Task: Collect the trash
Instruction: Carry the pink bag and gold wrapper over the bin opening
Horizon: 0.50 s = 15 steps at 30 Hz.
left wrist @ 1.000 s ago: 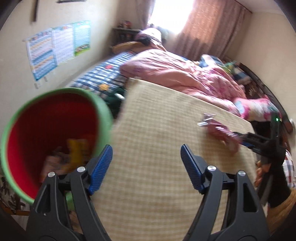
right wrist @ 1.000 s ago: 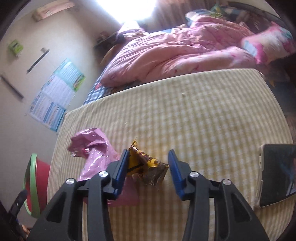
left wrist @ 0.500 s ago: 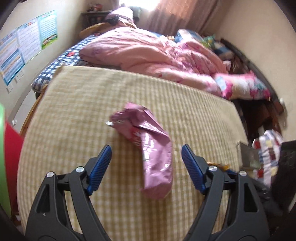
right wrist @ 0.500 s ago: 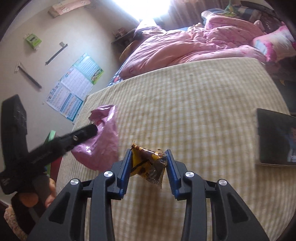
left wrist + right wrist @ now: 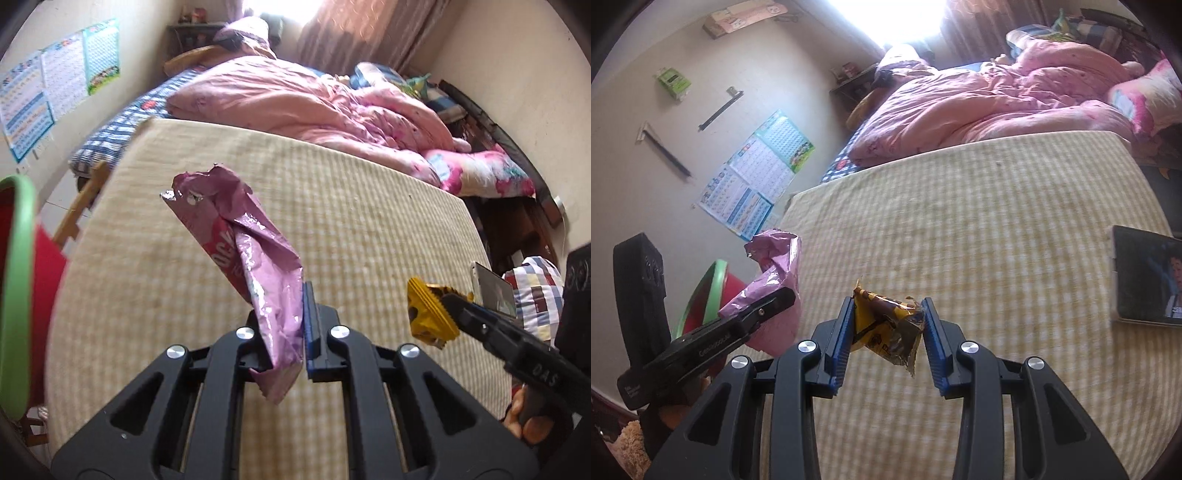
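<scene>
My left gripper (image 5: 291,314) is shut on the lower end of a crumpled pink snack bag (image 5: 251,251), which stands up off the checked yellow table (image 5: 369,221). The same pink bag (image 5: 775,266) shows at the left of the right wrist view, pinched in the left gripper (image 5: 775,299). My right gripper (image 5: 886,325) is shut on a yellow and brown wrapper (image 5: 886,328), held above the table (image 5: 997,221). That wrapper (image 5: 428,314) shows at the right of the left wrist view. A red bin with a green rim (image 5: 18,288) stands off the table's left edge.
A phone (image 5: 1145,280) with a lit screen lies on the table's right side. Behind the table is a bed with a pink quilt (image 5: 314,103). Posters (image 5: 757,173) hang on the left wall. A person's hand (image 5: 532,413) holds the right gripper.
My left gripper swung from the red bin over to the pink bag and shut on it, lifting it. My right gripper closed on the yellow wrapper and raised it off the table.
</scene>
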Motion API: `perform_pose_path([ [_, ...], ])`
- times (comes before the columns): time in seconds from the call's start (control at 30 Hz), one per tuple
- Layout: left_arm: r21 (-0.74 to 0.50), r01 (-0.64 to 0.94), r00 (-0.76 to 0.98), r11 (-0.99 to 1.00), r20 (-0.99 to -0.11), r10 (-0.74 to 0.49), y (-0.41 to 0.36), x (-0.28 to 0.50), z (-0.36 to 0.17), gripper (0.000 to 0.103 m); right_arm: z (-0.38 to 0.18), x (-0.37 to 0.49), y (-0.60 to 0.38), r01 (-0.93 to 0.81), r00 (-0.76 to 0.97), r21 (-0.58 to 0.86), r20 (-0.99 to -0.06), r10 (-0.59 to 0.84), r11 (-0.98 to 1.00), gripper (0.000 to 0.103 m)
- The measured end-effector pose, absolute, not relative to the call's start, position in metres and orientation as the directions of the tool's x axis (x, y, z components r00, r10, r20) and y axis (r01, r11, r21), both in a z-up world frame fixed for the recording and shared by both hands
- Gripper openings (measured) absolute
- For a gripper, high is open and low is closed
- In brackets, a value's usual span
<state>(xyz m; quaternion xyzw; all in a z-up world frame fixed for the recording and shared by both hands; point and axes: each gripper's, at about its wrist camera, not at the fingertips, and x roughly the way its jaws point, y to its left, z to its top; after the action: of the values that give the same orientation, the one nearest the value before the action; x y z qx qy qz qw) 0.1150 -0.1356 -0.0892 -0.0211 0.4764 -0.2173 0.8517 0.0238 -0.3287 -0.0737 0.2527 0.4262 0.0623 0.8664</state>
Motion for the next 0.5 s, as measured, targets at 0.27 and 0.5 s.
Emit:
perform_pose_path([
  [0.27,-0.216,0.279,0.5,0.936,-0.799,-0.333,-0.078,0.084,-0.081,0.009,-0.063,0.025,-0.275,-0.006,0.602,0.495,-0.691,0.399,0.869,0.036],
  [0.5,-0.196,0.189,0.561,0.962,-0.783,-0.269,-0.025,0.061,-0.071,0.009,-0.055,0.022,-0.236,-0.086,0.58,0.484,-0.686,0.439,0.871,0.036],
])
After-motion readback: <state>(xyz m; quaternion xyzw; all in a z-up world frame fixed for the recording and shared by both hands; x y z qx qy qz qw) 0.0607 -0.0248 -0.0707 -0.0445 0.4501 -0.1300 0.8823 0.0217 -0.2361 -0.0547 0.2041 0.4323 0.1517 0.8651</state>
